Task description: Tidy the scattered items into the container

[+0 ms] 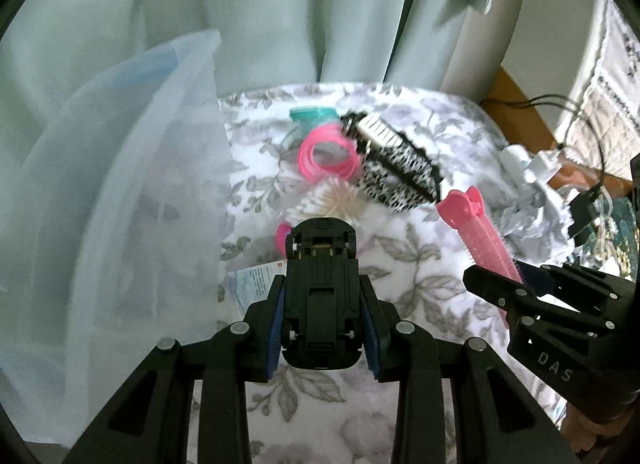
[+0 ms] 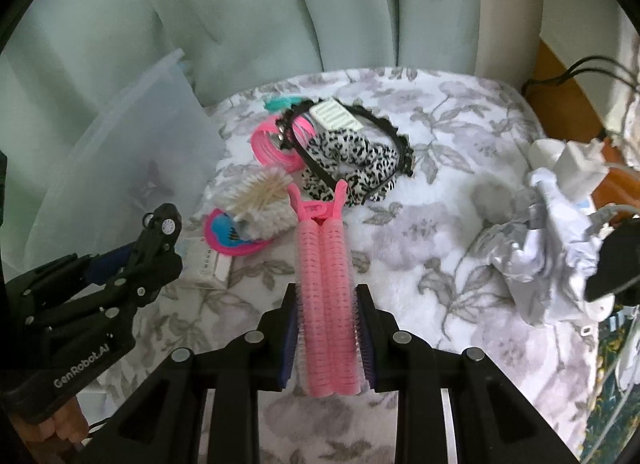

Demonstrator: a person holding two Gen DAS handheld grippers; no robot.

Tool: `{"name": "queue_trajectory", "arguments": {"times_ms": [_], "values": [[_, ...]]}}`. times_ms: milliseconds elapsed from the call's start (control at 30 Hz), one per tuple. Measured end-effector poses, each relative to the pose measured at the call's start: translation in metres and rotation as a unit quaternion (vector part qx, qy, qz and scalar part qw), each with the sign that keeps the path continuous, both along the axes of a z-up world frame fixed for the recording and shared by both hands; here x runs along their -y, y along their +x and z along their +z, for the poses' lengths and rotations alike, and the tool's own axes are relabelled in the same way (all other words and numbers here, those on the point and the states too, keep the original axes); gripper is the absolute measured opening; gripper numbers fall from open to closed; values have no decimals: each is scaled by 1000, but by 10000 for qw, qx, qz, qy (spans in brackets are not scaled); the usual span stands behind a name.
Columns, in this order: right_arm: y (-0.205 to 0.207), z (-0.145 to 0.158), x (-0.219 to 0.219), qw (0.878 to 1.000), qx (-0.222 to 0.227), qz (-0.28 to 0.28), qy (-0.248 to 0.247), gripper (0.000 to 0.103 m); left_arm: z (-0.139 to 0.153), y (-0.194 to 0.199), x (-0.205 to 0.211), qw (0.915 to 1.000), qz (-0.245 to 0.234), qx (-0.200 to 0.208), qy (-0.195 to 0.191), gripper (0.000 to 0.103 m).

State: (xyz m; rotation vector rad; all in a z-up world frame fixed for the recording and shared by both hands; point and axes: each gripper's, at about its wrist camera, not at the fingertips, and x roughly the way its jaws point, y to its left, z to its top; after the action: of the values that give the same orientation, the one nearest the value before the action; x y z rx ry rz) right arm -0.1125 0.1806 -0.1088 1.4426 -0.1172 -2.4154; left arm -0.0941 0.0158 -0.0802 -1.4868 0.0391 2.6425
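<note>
Through the left wrist view, a translucent plastic container (image 1: 132, 192) filled the left of the frame, standing on the floral bedspread (image 1: 420, 264). At bottom centre my left gripper (image 1: 323, 316) had its jaws pinching a black toy car (image 1: 322, 296), belly toward the camera; its long axis ran straight up the frame along the fingers, and one end poked past the fingertips. Above it sat cotton swabs (image 1: 332, 200), a pink coil ring (image 1: 328, 154) and a leopard-print headband (image 1: 396, 168). At lower right, my right gripper (image 1: 520, 284) came in from the edge.

Through the right wrist view, the container (image 2: 132, 152) stood at upper left, with the left gripper (image 2: 132, 264) and the car (image 2: 160, 232) below it. At bottom centre the right gripper (image 2: 327, 328) had its jaws pinching a pink hair-roller clip (image 2: 325, 304), long axis up the frame, hinged tip pointing toward the headband (image 2: 352, 160). White crumpled cloth (image 2: 548, 248) lay at far right.
</note>
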Motion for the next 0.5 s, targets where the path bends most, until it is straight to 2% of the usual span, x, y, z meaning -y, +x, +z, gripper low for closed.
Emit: {"name": "queue_trajectory", "arguments": {"times_ms": [333,500], "values": [[23,53,3,9982,-584,-72,67,29,49,19,12,9974,-10,-670,252,35],[35,77,9,9965,-830,-75,90,29,69,29,33,9945,79,-976,370,35]]}}
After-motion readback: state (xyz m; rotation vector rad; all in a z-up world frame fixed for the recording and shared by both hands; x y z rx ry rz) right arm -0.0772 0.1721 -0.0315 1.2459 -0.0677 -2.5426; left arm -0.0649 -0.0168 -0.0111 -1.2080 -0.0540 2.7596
